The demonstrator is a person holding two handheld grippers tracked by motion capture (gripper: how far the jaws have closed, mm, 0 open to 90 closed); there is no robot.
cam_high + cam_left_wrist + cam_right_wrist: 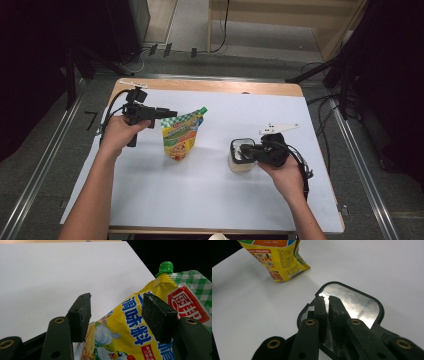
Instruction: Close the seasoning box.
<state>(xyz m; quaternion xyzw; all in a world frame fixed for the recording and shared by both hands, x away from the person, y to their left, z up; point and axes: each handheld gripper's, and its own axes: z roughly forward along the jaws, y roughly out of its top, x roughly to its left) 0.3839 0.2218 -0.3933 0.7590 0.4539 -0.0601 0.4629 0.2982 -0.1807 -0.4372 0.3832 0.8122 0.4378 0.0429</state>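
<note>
My left gripper (115, 315) stands spread around the upright yellow seasoning pouch with green cap (181, 135), mid-table, not yet gripping. My right gripper (328, 312) pinches the black-rimmed lid of the cream tub (241, 159). Next: close left squarely, steady the pouch.

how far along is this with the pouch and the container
Early. Done: the yellow seasoning pouch with a green cap stands upright on the white table. In hand: the left gripper is open around the pouch's top; the right gripper is shut on the black-rimmed foil lid of the cream container. Left: both still look sealed.
</note>
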